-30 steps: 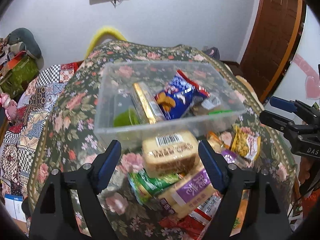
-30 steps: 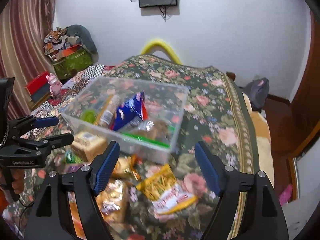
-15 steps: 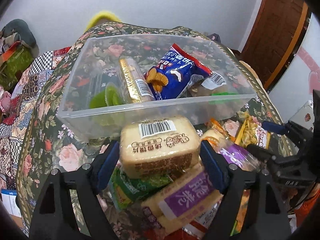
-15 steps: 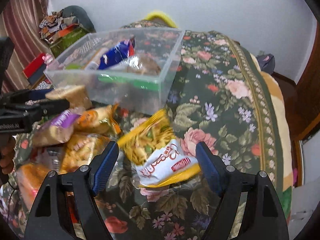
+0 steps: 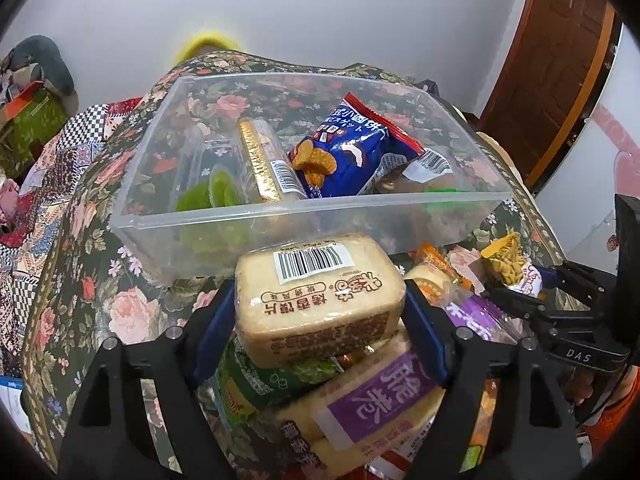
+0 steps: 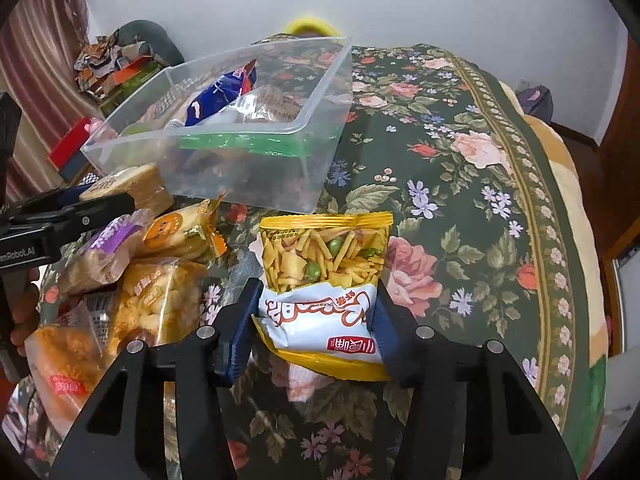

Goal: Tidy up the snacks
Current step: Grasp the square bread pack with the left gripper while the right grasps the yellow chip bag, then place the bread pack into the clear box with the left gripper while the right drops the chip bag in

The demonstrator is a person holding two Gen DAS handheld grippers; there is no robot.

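My left gripper (image 5: pixel 320 320) is shut on a beige bread-slice pack (image 5: pixel 318 292) with a barcode, atop a snack pile just in front of the clear plastic bin (image 5: pixel 280 208). The bin holds a blue biscuit bag (image 5: pixel 352 152), a gold-edged pack (image 5: pixel 264 164) and green jelly cups (image 5: pixel 208 200). My right gripper (image 6: pixel 316 324) is shut on a yellow-and-white bag of mixed crisps (image 6: pixel 324 276) lying on the floral cloth in front of the bin (image 6: pixel 256 160). The left gripper also shows in the right wrist view (image 6: pixel 72 208).
A purple-label pack (image 5: pixel 380 404) and a green pack (image 5: pixel 264 380) lie under the bread pack. Orange and golden snack bags (image 6: pixel 160 300) are heaped left of the crisps. The floral tablecloth (image 6: pixel 460 160) stretches right of the bin. A wooden door (image 5: pixel 556 60) stands at right.
Both grippers came down and forward onto the pile. The left fingers closed on the bread-slice pack; the right fingers closed on the crisp bag.
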